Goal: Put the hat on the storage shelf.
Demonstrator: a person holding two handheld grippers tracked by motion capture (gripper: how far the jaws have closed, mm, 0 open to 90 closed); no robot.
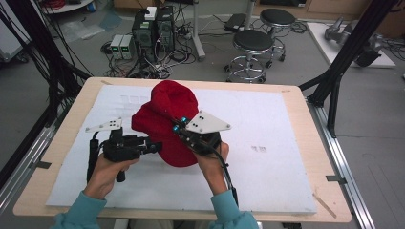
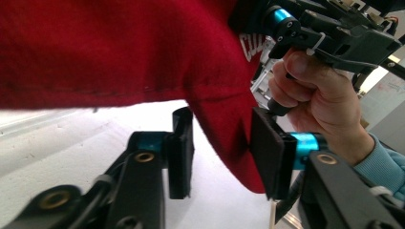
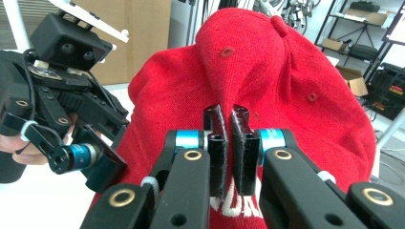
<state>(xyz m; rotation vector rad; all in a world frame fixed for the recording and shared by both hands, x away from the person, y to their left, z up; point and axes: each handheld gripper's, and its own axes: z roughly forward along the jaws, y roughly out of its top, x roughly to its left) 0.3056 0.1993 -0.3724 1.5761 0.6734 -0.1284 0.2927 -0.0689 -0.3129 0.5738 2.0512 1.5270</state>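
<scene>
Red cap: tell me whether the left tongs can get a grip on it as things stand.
Probably yes. The left tongs stand open with a hanging edge of the red cap already between their jaws, and nothing blocks them. The right tongs pinch the cap from the other side.

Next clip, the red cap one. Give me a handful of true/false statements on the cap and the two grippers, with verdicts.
1. The red cap is over the white mat. True.
2. The right gripper is wide open, clear of the cap. False: its jaws are nearly closed, pinching red fabric.
3. The left gripper has its jaws apart, with a cap edge hanging between them. True.
4. The cap is blue. False: it is red.
5. Stools stand beyond the table. True.
</scene>
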